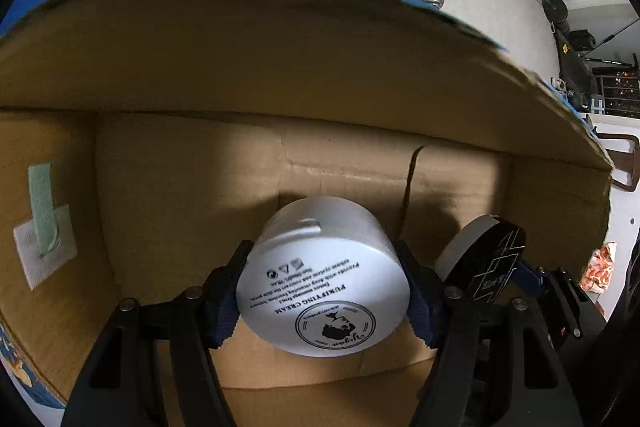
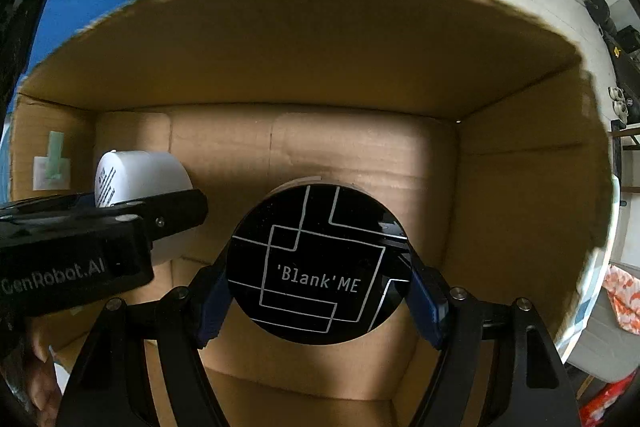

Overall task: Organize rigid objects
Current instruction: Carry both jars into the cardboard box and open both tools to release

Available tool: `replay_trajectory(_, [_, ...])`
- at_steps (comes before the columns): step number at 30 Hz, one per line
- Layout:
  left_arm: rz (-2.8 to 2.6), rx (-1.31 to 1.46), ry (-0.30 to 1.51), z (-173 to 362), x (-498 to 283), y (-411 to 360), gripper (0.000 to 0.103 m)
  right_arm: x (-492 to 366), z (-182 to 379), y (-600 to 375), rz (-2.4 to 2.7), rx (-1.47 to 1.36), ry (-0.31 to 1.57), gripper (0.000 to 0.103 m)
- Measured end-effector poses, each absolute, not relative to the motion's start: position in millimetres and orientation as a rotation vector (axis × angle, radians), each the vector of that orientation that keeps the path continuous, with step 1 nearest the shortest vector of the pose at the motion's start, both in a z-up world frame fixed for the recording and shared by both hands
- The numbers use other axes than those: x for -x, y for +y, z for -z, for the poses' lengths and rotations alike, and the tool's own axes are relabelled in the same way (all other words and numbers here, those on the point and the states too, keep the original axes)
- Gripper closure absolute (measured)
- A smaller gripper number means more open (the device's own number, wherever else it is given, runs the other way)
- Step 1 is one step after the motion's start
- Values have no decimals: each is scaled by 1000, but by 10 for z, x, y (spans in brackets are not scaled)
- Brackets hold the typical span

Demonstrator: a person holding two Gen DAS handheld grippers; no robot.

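Left wrist view: my left gripper (image 1: 322, 281) is closed on the white cream jar (image 1: 324, 279), one finger pad (image 1: 224, 301) at 9 o'clock of the jar and the other at 3 o'clock. The jar lies on its side, printed base toward the camera, inside the cardboard box (image 1: 280, 75). Whether it touches the box floor (image 1: 320, 383) I cannot tell. At 3 o'clock of the jar, near but apart, the black-lidded jar (image 1: 486, 259) is held by my right gripper. A taped white patch (image 1: 44, 247) sits on the box wall at 9 o'clock.

Right wrist view: my right gripper (image 2: 318, 285) is closed on the black-lidded jar (image 2: 316, 263), lid marked 'Blank'ME facing the camera, fingers at 9 and 3 o'clock of the lid. The jar hangs over the middle of the box floor (image 2: 304, 375). At 9 o'clock my left gripper (image 2: 172, 215) holds the white cream jar (image 2: 140, 175) near the left wall.

Step in hand, by my judgement: placing both jars into the cardboard box (image 2: 320, 47). The next move calls for lowering each jar until it rests on the floor, keeping the two apart, then spreading the fingers and withdrawing straight back without dragging either jar. Lying on their sides, both could roll on release.
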State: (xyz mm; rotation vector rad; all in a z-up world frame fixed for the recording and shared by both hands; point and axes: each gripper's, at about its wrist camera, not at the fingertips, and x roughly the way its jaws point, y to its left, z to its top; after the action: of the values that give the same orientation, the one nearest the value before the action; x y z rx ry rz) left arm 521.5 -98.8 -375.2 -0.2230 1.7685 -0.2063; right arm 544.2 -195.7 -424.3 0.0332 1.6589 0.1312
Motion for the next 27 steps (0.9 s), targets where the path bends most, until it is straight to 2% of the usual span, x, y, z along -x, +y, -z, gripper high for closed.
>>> replay_trajectory(11, [209, 194, 1798, 3700, -5211, -1060, 37, -5523, 4421, -2001, -121, -38, 1681, 25])
replay_trajectory(15, [201, 201, 1819, 3652, -5204, -1037, 33, -5579, 4480, -2097, -123, -54, 1707, 25])
replay_trajectory(21, [202, 233, 1820, 3457, -5071, -973, 32, -5577, 4406, -2082, -118, -68, 1702, 19])
replay_trajectory(27, [210, 157, 1758, 3034, -4828, -914, 20, -5460, 4218, -2122, -128, -80, 1690, 13])
